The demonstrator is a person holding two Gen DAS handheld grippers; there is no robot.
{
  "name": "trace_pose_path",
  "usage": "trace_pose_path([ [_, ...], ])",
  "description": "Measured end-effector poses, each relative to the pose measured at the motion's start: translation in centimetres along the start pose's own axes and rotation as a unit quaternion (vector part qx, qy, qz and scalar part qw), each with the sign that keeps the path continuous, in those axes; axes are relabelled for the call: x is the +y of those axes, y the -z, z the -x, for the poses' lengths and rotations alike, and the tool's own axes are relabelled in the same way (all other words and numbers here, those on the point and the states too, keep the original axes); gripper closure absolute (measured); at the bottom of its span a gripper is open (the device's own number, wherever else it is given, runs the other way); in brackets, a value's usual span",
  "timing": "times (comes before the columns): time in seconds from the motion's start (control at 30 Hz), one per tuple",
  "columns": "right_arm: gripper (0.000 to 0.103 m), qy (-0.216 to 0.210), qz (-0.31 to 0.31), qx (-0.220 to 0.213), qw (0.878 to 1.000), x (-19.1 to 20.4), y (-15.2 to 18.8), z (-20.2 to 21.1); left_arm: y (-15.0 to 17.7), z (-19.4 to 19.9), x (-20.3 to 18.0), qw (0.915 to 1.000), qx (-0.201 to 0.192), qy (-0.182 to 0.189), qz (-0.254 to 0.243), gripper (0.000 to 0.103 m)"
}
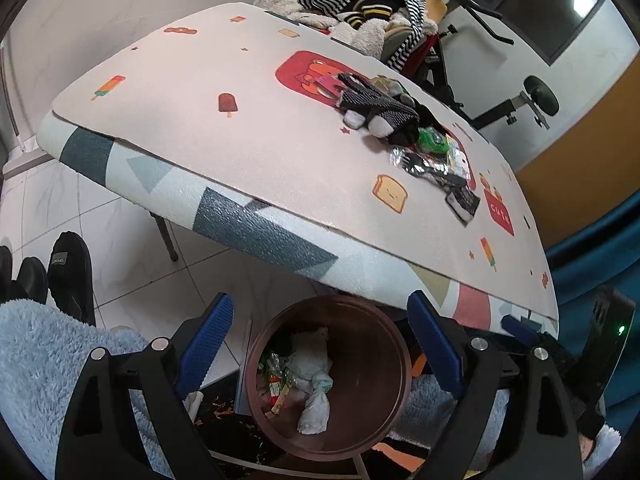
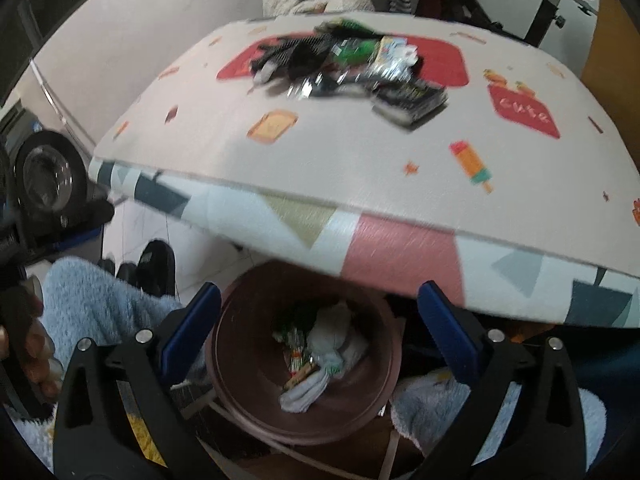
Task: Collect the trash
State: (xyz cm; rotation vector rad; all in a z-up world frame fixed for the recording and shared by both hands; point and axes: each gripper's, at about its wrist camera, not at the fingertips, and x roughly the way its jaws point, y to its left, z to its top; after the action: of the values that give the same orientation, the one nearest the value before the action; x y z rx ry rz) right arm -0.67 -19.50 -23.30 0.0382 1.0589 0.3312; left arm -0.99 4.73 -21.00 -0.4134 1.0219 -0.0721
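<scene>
The patterned tabletop (image 1: 248,148) lies ahead of both tools, wrappers (image 1: 432,160) heaped on it. Your left tool (image 1: 320,356) and right tool (image 2: 316,340) are both spread wide, empty, directly above the brown bin (image 1: 360,412) holding crumpled trash (image 1: 312,376).

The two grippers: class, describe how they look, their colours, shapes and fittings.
The left gripper and right gripper match: black angular frames with triangular cut-outs, round silver bolts at the pivots, and flat blue fingers with ridged, textured pads. No cables show.
</scene>
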Motion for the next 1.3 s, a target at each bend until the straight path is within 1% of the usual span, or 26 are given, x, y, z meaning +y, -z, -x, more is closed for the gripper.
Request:
trace_pose_path([
  [0.13,0.007,-0.008,-0.017,-0.035,0.999,-1.8,-2.3,0.4,-0.7,-0.1,0.6,0.9998,-0.011,0.0,0.015,0.016],
  [0.2,0.018,-0.016,-0.027,-0.051,0.998,-2.9,-3.7,0.4,-1.0,-0.1,0.7,0.9998,-0.016,-0.003,0.015,0.016],
  [0.27,0.021,-0.021,-0.041,-0.068,0.997,-4.0,-5.1,0.2,-1.3,-0.2,0.7,0.9997,-0.019,-0.004,0.012,0.016],
  [0.3,0.025,-0.024,-0.05,-0.082,0.995,-4.8,-6.3,-0.1,-1.4,-0.4,0.7,0.9997,-0.019,-0.004,0.011,0.016],
  [0.37,0.034,-0.025,-0.063,-0.095,0.993,-6.0,-8.3,-1.1,-1.6,-0.6,0.8,0.9998,-0.017,-0.006,0.011,0.016],
  [0.4,0.039,-0.024,-0.068,-0.095,0.993,-6.3,-8.9,-1.5,-1.7,-0.8,0.9,0.9998,-0.016,-0.006,0.011,0.016],
  [0.47,0.044,-0.027,-0.081,-0.096,0.992,-7.1,-10.3,-2.5,-1.9,-1.1,1.1,0.9998,-0.013,-0.009,0.012,0.017],
  [0.5,0.044,-0.027,-0.085,-0.097,0.991,-7.5,-11.4,-3.5,-2.0,-1.2,1.2,0.9998,-0.012,-0.01,0.013,0.017],
  [0.57,0.044,-0.024,-0.085,-0.095,0.992,-7.7,-12.6,-4.7,-2.2,-1.4,1.4,0.9997,-0.012,-0.014,0.015,0.017],
  [0.67,0.045,-0.026,-0.09,-0.091,0.991,-7.9,-13.9,-5.9,-2.5,-1.8,1.5,0.9997,-0.01,-0.016,0.018,0.017],
  [0.77,0.049,-0.028,-0.091,-0.086,0.992,-8.0,-15.0,-7.1,-2.8,-2.2,1.4,0.9998,-0.008,-0.015,0.014,0.017],
  [0.83,0.059,-0.022,-0.093,-0.07,0.993,-8.0,-15.4,-8.1,-2.9,-2.5,1.2,0.9998,-0.005,-0.013,0.012,0.017],
  [0.9,0.078,-0.022,-0.101,-0.057,0.993,-7.9,-15.4,-8.3,-3.0,-2.7,1.1,0.9999,-0.004,-0.012,0.011,0.017],
  [0.93,0.083,-0.027,-0.106,-0.055,0.992,-7.9,-15.3,-8.1,-3.0,-2.8,1.1,0.9999,-0.004,-0.011,0.01,0.017],
  [0.97,0.092,-0.03,-0.109,-0.056,0.992,-7.9,-15.2,-7.8,-3.0,-2.8,1.1,0.9999,-0.004,-0.01,0.009,0.017],
  [1.0,0.095,-0.04,-0.115,-0.069,0.99,-7.9,-15.0,-6.7,-3.0,-2.9,1.0,0.9999,-0.003,-0.009,0.009,0.017],
  [1.07,0.096,-0.054,-0.12,-0.084,0.988,-7.9,-14.6,-5.8,-3.2,-3.1,1.0,0.9999,-0.001,-0.007,0.008,0.017],
  [1.17,0.098,-0.082,-0.125,-0.128,0.981,-8.1,-13.8,-2.2,-3.7,-3.4,0.7,0.9999,0.001,0.002,0.011,0.017],
  [1.23,0.098,-0.084,-0.12,-0.145,0.979,-8.2,-13.6,-0.8,-4.4,-3.4,0.3,0.9999,-0.003,0.012,0.011,0.017],
  [1.3,0.098,-0.083,-0.11,-0.168,0.976,-8.2,-13.2,1.5,-5.2,-3.5,-0.1,0.9997,-0.009,0.023,0.007,0.026],
])
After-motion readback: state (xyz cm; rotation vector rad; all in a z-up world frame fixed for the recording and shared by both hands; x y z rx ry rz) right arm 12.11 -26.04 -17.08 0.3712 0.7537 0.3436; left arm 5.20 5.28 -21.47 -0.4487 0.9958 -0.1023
